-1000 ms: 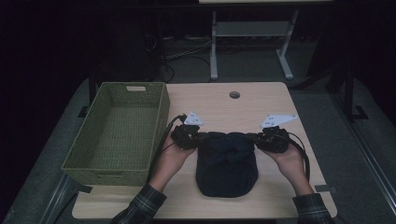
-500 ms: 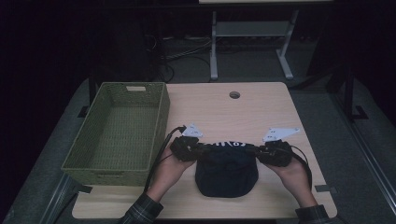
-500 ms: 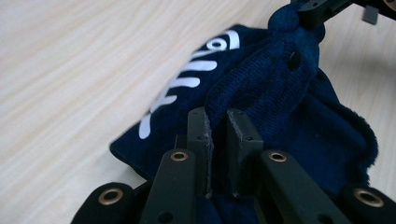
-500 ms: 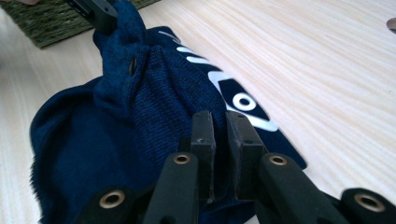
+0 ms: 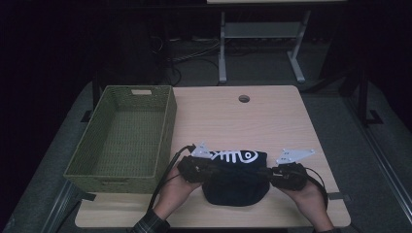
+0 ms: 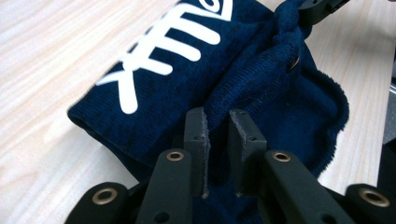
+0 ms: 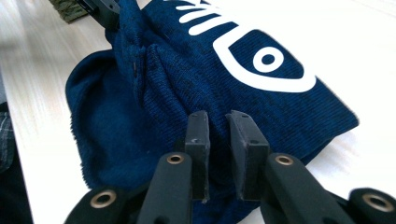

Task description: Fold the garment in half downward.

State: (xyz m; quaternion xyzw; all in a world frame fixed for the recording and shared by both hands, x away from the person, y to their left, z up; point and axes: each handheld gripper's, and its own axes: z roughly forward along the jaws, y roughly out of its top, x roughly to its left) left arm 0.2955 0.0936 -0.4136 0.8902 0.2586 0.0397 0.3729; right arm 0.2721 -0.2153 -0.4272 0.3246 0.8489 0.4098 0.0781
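From the high view, the green woven basket (image 5: 121,136) sits at the left of the frame on the pale wooden surface (image 5: 272,121), and to its right, in the lower middle, lies the dark blue towel (image 5: 236,177) with its white fish-bone print turned up along the far fold. Its long axis runs across the frame, left to right, and a claw stands at each end of it: the left claw (image 5: 204,171) at the towel's left end, the right claw (image 5: 274,175) at its right end, each as near to the cloth as the other. In the left gripper view the left claw (image 6: 217,122) has its jaws narrow, a slim gap showing between the pads, and they have just been easing apart, with towel right at the tips; whether they pinch it I cannot tell. The right gripper view shows the right claw (image 7: 218,125) the same way. The basket lies off the towel's left end, so I judge the next move would carry it leftward.
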